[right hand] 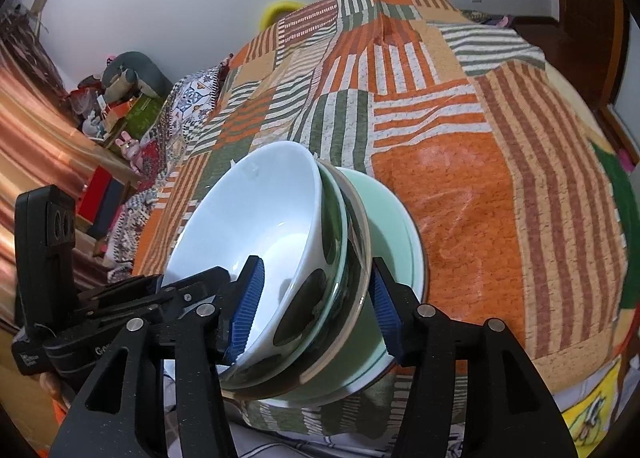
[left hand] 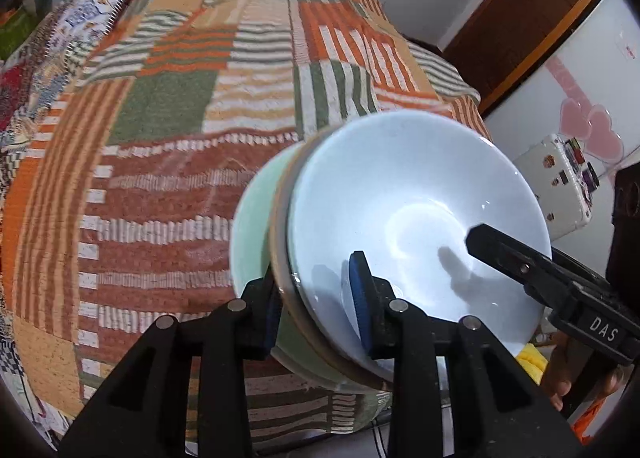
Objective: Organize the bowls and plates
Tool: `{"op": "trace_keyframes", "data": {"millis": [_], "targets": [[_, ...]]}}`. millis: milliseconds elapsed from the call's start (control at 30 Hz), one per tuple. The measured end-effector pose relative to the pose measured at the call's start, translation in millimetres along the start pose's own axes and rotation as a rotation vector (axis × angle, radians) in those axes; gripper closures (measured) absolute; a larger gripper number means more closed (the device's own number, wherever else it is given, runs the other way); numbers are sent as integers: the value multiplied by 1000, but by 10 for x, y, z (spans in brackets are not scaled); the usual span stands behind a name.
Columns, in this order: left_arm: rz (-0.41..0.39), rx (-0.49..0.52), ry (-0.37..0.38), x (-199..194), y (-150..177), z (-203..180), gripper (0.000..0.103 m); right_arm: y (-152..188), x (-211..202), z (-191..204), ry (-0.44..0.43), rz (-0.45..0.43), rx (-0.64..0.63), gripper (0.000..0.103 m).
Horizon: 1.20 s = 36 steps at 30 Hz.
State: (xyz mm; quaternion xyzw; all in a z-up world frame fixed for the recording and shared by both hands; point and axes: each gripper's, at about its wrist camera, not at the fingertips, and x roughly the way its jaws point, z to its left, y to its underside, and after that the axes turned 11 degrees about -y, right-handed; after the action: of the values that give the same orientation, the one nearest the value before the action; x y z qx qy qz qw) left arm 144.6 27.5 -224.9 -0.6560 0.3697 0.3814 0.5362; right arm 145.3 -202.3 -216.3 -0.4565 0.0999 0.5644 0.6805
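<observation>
Nested bowl stack (left hand: 360,226), white bowl (right hand: 256,226) innermost, tilted at lower centre above patchwork bed cover (left hand: 160,138). Left tool (left hand: 316,306) clamped on stack rims. Right tool (right hand: 316,306) straddles them, pads apart.

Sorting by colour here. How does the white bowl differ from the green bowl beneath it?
The white bowl sits innermost on top, its whole glossy inside showing; the green bowl sits outermost at the bottom, showing mostly its outer wall. White is plain white; green is pale mint. Both are nested in one tilted stack.
</observation>
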Motion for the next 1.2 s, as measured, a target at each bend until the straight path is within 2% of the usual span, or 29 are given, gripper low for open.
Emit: {"op": "trace_keyframes", "data": {"millis": [133,300,367,567,767,867,1200], "targets": [[-51,-8,-10,-194,-1,56,71,12,-54,61,55,-5,-42,51],[-131,-5,-38,-439,-3,73,64,-11,-158,118,47,-39,-63,48],[-149,-9,-38,-508,-10,72,64,-27,-198,125,62,-58,-73,44],[-229,-3,-28,-807,-14,17,64,-72,-350,124,58,-97,-60,44],[-398,37,-55,-1305,20,-140,63,-109,-756,294,47,-202,-113,44],[-479,46,-58,-1562,51,-200,60,-112,-970,402,37,-260,-149,44],[-650,50,-59,-2123,232,-249,51,-10,-1506,779,19,-415,-277,43]]}}
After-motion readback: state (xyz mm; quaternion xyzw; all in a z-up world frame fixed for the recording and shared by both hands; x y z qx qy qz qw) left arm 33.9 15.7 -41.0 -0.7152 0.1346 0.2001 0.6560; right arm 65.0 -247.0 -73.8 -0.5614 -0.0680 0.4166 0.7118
